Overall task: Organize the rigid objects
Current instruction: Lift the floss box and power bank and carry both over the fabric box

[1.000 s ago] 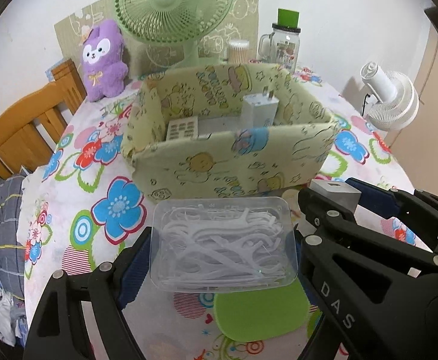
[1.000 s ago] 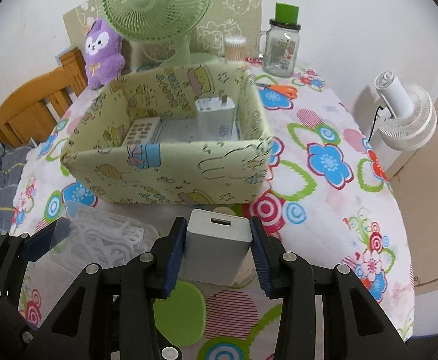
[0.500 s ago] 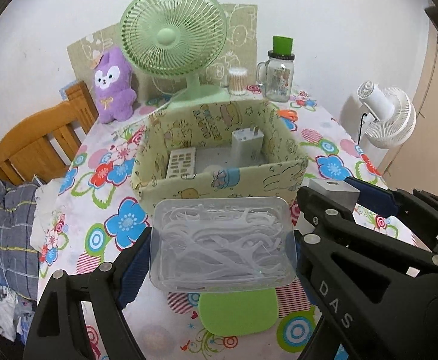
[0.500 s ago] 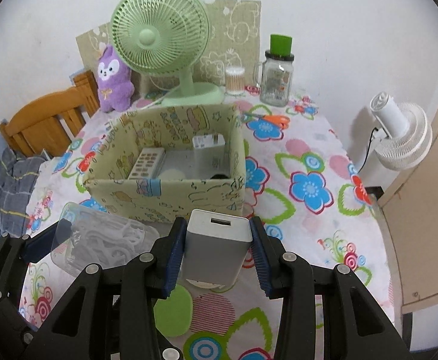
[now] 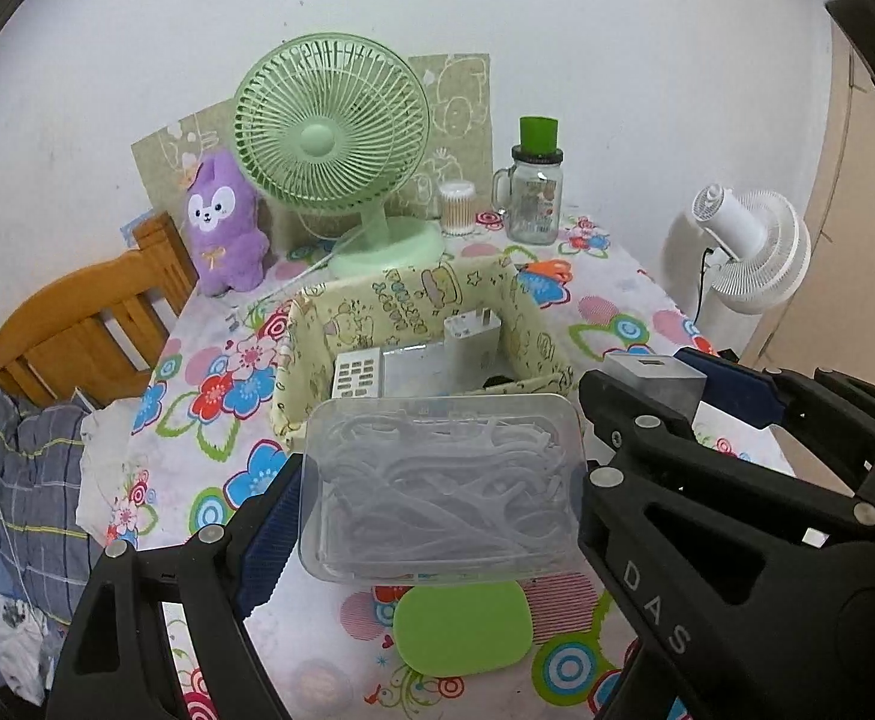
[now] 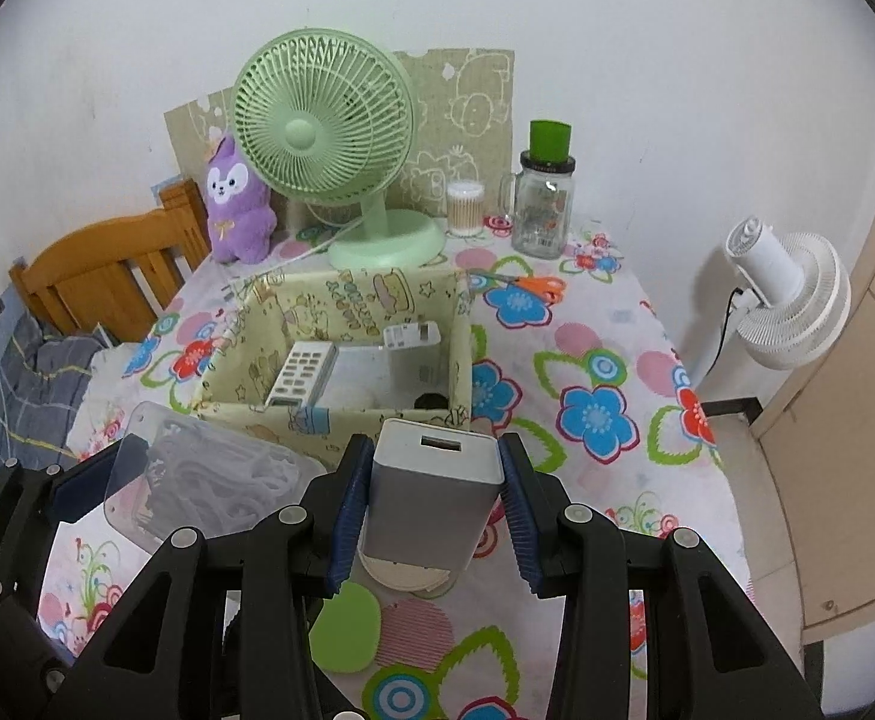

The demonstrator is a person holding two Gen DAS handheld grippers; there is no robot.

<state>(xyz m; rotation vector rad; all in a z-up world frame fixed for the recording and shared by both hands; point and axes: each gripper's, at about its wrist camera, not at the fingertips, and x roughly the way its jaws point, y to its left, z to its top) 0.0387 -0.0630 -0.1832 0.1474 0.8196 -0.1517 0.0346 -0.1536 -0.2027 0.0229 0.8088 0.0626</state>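
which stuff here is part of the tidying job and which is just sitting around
Job:
- clear floss-pick box in the left gripper
- grey power bank in the right gripper
- yellow fabric bin with the white remote and white charger

Lying about:
- green desk fan
- purple plush
- glass jar
- orange scissors

both grippers have risen above the flowered table (image 5: 209,354), carrying the clear floss-pick box (image 5: 440,486) and the grey power bank (image 6: 431,495) with them. the yellow fabric bin (image 6: 341,420) now appears smaller and farther below, its interior more exposed. the green pad (image 5: 461,624) apparently lies unmoved.
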